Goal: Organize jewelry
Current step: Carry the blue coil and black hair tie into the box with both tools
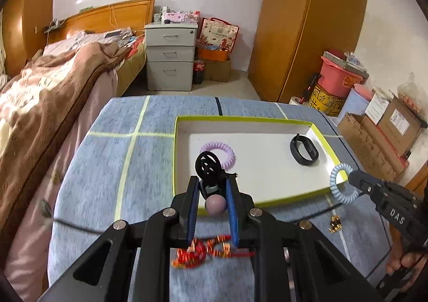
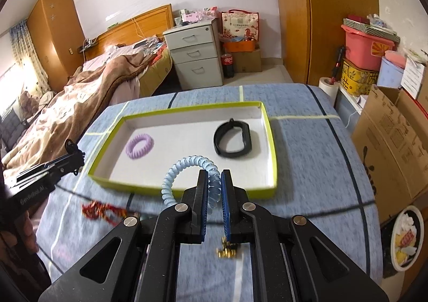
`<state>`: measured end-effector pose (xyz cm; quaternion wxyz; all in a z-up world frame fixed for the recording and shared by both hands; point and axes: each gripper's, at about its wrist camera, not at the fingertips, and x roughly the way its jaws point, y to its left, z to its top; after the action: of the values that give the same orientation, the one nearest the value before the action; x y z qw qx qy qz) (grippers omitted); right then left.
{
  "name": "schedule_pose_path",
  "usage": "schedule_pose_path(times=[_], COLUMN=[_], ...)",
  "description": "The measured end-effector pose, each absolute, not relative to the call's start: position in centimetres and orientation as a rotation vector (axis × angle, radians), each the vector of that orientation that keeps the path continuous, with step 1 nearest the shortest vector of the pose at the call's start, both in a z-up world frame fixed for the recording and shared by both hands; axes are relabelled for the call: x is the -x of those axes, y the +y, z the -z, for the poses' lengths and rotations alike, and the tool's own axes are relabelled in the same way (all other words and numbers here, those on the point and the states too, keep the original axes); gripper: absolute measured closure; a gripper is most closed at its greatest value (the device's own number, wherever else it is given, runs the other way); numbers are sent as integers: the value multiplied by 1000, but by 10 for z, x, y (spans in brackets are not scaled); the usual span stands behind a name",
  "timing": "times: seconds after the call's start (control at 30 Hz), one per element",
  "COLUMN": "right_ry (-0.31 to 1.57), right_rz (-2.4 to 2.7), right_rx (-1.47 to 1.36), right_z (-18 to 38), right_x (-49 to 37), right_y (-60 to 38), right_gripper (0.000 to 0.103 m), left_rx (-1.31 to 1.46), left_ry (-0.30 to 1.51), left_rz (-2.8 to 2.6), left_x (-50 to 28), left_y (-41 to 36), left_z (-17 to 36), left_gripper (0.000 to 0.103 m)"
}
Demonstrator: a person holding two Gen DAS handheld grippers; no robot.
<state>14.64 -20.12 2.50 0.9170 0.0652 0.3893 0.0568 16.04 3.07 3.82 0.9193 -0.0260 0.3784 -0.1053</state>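
Two grippers hang above the near edge of the table, each with its fingers pressed on a piece to be put away. The left gripper [image 1: 213,189] clamps a black hair clip [image 1: 208,168] with a mauve bead, the clip standing up past the fingertips. The right gripper [image 2: 214,184] is nearly closed on a pale blue spiral hair tie [image 2: 184,168], whose loop arcs up and to its left. Ahead of both lies the shallow white tray [image 2: 270,125] with a green rim, already holding a purple hair tie [image 2: 140,145] and a black wristband [image 2: 232,138]. The tray's long side runs across the table, its near rim just beyond both sets of fingertips, so each hand looks about equally close. A red-and-gold ornament [image 1: 203,249] and a small gold piece [image 2: 227,249] remain on the cloth.
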Motion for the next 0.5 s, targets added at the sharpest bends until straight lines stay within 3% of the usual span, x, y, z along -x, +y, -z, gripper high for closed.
schedule_pose_path(times=[0.5], right_ry=[846], right_rz=[-88], right_rx=[-125], right_z=[-4], right_x=[-223], right_y=[-199], right_gripper=[93], left_rx=[18], left_ry=[863], left_rz=[237], left_x=[-226], left_y=[11], left_z=[-13], left_gripper=[82])
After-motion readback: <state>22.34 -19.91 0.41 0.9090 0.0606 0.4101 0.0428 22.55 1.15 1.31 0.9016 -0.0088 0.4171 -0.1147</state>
